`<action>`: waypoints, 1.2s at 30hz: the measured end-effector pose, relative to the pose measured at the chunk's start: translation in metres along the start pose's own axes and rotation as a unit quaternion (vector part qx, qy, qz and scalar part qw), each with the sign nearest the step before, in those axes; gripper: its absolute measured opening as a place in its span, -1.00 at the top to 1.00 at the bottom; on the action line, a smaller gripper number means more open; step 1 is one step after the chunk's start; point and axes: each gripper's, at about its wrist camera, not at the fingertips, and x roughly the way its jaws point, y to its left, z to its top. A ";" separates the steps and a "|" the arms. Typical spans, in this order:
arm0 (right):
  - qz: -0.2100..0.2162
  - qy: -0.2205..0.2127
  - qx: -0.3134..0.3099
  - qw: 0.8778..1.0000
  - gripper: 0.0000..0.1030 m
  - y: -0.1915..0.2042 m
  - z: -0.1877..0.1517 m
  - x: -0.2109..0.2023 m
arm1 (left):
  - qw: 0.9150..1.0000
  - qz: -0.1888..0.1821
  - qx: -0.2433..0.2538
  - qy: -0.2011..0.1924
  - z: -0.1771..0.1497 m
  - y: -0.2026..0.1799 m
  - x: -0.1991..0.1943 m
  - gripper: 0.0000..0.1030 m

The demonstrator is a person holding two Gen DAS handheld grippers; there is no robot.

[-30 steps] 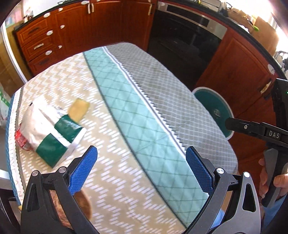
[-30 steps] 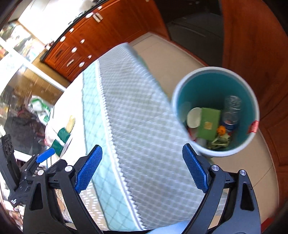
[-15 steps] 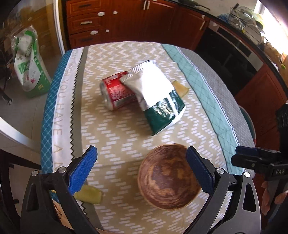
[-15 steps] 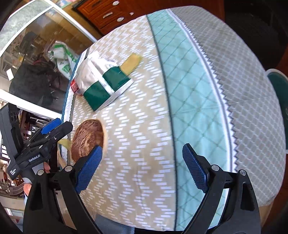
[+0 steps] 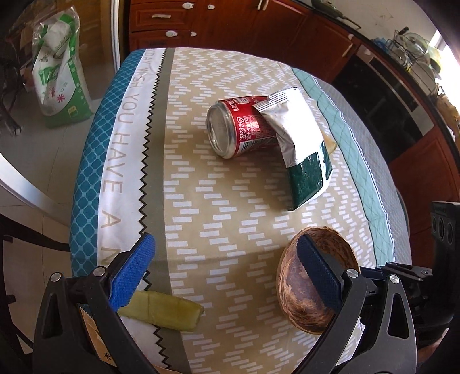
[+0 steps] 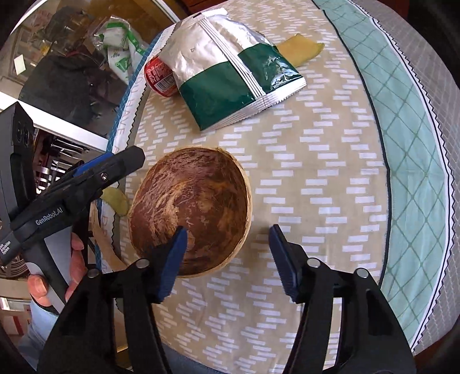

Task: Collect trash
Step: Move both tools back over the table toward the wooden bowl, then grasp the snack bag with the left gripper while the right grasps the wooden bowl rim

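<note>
A brown coconut-shell bowl (image 5: 302, 299) (image 6: 192, 210) sits near the table's front edge. A red cola can (image 5: 241, 129) (image 6: 156, 74) lies on its side, partly under a silver and green snack bag (image 5: 299, 138) (image 6: 230, 69). A yellow-green peel (image 5: 161, 310) (image 6: 116, 198) lies at the front edge; another yellowish piece (image 6: 299, 49) lies behind the bag. My left gripper (image 5: 224, 276) is open above the front edge, its right finger over the bowl. My right gripper (image 6: 228, 256) is open, its left finger (image 6: 172, 259) over the bowl's near rim.
The patterned tablecloth (image 5: 218, 207) covers a table with rounded edges. Wooden cabinets (image 5: 230, 23) and a dark oven (image 5: 388, 95) stand behind. A white and green sack (image 5: 60, 69) stands on the floor at the left. The left gripper also shows in the right wrist view (image 6: 86, 184).
Both grippers have swung away from the bin and the right table edge toward the trash. The left one has moved closer to the can and bag; the right one has come down over the bowl.
</note>
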 end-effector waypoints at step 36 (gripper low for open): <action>-0.066 -0.118 0.164 0.977 0.89 -0.193 0.005 -0.088 | 0.997 -0.016 -0.009 -0.074 0.028 -0.095 0.045 0.40</action>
